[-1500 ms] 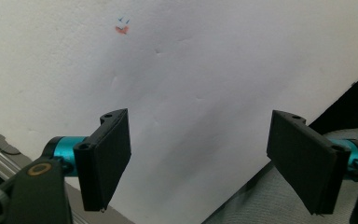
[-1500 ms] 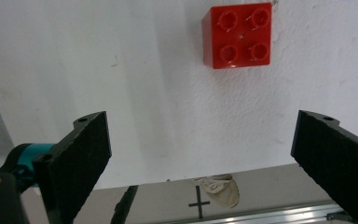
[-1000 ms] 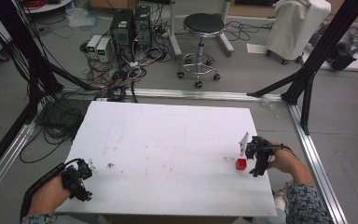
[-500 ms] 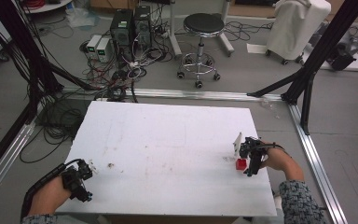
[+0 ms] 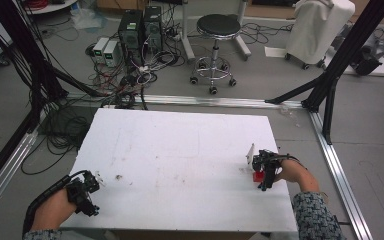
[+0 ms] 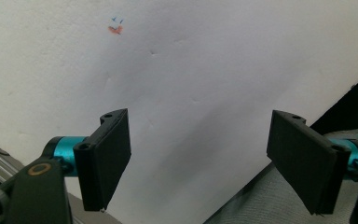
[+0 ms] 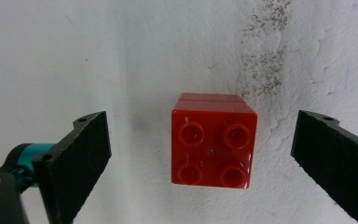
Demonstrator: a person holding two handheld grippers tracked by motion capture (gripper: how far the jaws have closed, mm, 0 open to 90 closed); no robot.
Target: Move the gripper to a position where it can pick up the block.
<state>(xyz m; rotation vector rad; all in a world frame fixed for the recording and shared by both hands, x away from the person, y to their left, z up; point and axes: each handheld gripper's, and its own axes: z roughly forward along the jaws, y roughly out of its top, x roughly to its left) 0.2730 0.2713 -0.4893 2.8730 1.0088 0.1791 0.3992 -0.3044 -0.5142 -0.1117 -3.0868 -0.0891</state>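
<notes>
The left claw rests at the near left corner of the white bench, its jaws wide apart and holding nothing; the right claw is also spread open, and the red brick sits directly between its two jaws, studs facing the camera, touching neither jaw; the brick looks almost square, so no long axis is clear; it lies near the right edge, well apart from the left hand; I see no containers.
</notes>
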